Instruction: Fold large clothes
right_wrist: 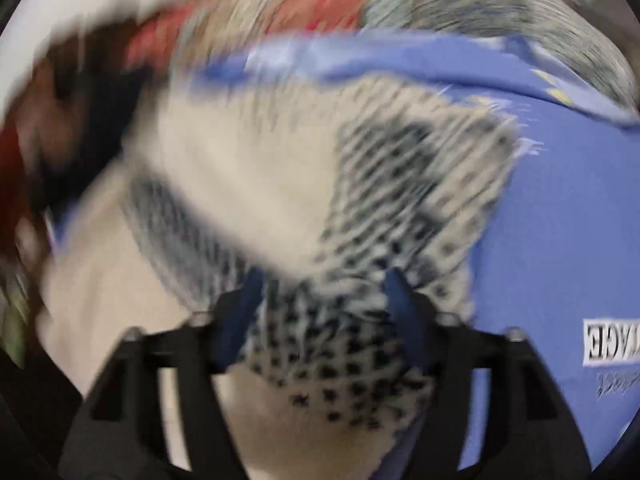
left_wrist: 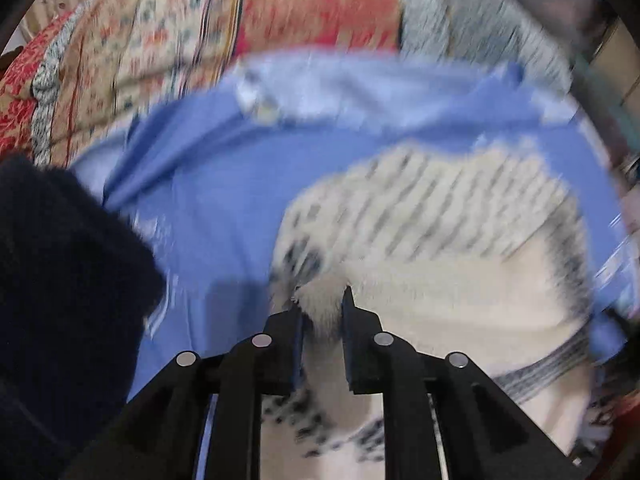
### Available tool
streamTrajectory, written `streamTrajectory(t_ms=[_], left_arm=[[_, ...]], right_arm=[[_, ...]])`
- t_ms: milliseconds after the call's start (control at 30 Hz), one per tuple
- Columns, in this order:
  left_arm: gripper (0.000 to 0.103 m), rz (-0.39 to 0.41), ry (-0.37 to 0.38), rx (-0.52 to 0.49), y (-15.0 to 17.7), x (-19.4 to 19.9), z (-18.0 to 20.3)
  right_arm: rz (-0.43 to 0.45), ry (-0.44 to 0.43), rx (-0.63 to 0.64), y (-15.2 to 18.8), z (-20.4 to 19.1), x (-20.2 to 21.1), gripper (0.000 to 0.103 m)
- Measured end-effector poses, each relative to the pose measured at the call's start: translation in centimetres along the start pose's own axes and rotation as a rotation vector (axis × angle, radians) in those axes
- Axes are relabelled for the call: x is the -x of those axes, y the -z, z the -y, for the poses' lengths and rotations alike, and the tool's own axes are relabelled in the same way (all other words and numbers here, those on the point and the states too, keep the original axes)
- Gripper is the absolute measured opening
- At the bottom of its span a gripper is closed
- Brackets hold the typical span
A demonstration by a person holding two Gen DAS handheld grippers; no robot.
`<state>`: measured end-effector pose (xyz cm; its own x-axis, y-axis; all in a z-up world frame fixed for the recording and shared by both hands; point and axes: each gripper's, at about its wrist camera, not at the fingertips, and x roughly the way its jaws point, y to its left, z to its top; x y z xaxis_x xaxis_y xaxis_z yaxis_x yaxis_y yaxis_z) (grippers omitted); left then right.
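Note:
A cream knit sweater (left_wrist: 460, 288) with black dotted and striped patterns lies on a blue sheet (left_wrist: 224, 208). My left gripper (left_wrist: 322, 304) is shut on a bunched cream fold of the sweater. In the right wrist view the sweater (right_wrist: 248, 184) lies partly folded over the blue sheet (right_wrist: 560, 220). My right gripper (right_wrist: 324, 280) has its jaws set wide apart with the dotted part of the sweater between them; motion blur hides whether the pads touch the cloth.
A red and beige patterned quilt (left_wrist: 168, 32) and a grey knit blanket (left_wrist: 472, 12) lie beyond the sheet. A dark navy garment (left_wrist: 60, 280) sits at the left. The blue sheet carries a white printed label (right_wrist: 608, 342) at the right.

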<state>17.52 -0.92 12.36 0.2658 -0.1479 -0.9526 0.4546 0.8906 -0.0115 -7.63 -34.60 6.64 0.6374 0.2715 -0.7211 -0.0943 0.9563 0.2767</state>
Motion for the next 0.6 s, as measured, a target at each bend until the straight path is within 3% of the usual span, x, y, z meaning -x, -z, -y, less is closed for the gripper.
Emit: streamTrajectory(t_ms=[100, 200, 233, 267, 300, 333, 433, 500, 567, 600], left_arm=[[0.04, -0.025, 0.031, 0.026, 1.9, -1.8, -0.8], [0.04, -0.011, 0.062, 0.057, 2.4, -1.9, -0.9], [0.04, -0.005, 0.064, 0.058, 2.3, -1.7, -0.8], [0.04, 0.002, 0.066, 0.056, 2.1, -1.5, -0.5], [0.04, 0.008, 0.066, 0.053, 1.9, -1.4, -0.2], [0.04, 0.019, 0.065, 0.051, 1.7, -1.1, 0.0], [0.04, 0.038, 0.076, 0.048, 0.9, -0.9, 1.0], [0.04, -0.003, 0.07, 0.045, 0.6, -2.2, 1.8], [0.04, -0.043, 0.011, 0.029, 0.6, -3.6, 2.3], [0.041, -0.055, -0.002, 0.021, 0.8, -4.0, 2.3]], right_arm=[[0.139, 0.016, -0.199, -2.6, 4.3, 2.2, 0.085], [0.074, 0.169, -0.302, -5.3, 8.3, -0.3, 0.085], [0.033, 0.172, -0.32, -5.9, 9.1, -1.8, 0.081], [-0.023, 0.141, -0.331, -6.3, 9.9, -3.6, 0.071], [-0.063, 0.114, -0.326, -6.4, 10.1, -4.8, 0.02], [-0.088, 0.127, -0.305, -6.7, 10.3, -5.7, 0.007], [0.072, 0.262, -0.383, -6.7, 13.2, -3.8, 0.006], [0.074, 0.306, -0.513, -5.5, 16.0, -4.2, 0.008], [0.021, 0.302, -0.539, -4.4, 16.3, -5.1, 0.028], [0.035, 0.311, -0.511, -4.0, 15.7, -4.7, 0.049]])
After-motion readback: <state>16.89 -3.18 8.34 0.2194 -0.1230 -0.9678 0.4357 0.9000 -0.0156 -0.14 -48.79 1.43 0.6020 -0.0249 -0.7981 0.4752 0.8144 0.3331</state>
